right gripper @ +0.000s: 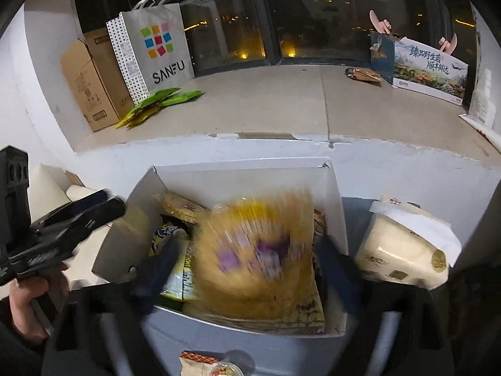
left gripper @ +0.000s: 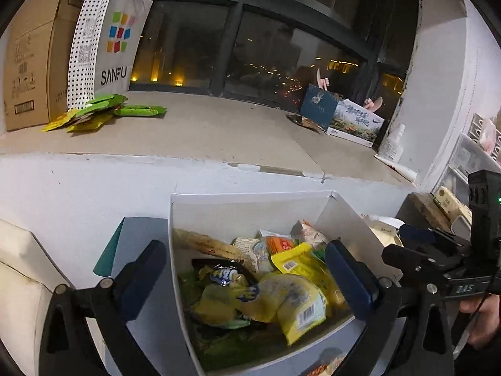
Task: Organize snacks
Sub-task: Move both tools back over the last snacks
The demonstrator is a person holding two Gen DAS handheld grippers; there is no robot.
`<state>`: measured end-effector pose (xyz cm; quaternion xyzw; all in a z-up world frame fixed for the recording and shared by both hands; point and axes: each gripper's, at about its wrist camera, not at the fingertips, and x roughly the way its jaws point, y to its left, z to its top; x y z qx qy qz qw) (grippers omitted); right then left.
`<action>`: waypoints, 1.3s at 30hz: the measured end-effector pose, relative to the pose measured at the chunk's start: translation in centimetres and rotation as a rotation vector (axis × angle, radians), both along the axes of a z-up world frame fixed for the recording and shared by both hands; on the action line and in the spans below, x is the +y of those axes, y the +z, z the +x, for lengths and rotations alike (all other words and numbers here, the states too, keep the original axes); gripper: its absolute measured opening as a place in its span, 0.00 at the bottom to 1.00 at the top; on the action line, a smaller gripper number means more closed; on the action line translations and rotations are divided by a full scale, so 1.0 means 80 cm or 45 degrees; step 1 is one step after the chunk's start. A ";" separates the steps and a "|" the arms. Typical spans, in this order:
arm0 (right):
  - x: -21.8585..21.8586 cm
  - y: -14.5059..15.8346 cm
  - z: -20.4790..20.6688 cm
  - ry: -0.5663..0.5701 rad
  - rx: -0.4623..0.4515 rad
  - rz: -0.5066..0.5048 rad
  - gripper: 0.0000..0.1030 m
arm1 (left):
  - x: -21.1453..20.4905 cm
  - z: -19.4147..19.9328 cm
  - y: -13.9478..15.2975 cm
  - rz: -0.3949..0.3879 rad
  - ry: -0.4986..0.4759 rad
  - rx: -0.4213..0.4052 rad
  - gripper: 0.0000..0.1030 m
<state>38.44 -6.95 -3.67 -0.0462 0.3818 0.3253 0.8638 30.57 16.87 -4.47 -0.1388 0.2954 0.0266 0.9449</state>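
Fingers (left gripper: pixel 150 269) of both grippers spread wide, gripping nothing, over one white box (left gripper: pixel 250 202) of snack packets. Only the right view shows a blurred yellow bag (right gripper: pixel 260 260) between its fingers (right gripper: pixel 336 269).

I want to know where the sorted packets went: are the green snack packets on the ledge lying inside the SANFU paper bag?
No, the green packets lie on the ledge at the foot of the SANFU bag.

The white paper bag (right gripper: pixel 156 50) with coloured squares reads "SANFU". The printed carton (right gripper: pixel 430 69) on the window ledge bears Chinese characters, "臻品野生菌 顺丰鲜达". Snack packet labels and barcodes are too blurred to read.
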 end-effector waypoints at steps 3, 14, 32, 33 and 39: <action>-0.001 0.002 -0.009 -0.010 -0.044 -0.029 1.00 | -0.003 -0.011 0.008 0.027 -0.021 -0.002 1.00; -0.014 0.041 -0.079 0.089 -0.181 0.037 1.00 | -0.040 -0.096 0.056 0.086 -0.079 -0.113 1.00; -0.180 -0.022 -0.263 0.007 -0.143 0.274 1.00 | -0.163 -0.311 -0.019 0.008 -0.232 -0.146 1.00; -0.185 -0.030 -0.267 -0.004 -0.132 0.266 1.00 | -0.167 -0.318 -0.022 0.010 -0.236 -0.139 1.00; -0.186 -0.060 -0.272 -0.025 -0.086 0.192 1.00 | -0.177 -0.344 -0.025 0.043 -0.206 -0.134 1.00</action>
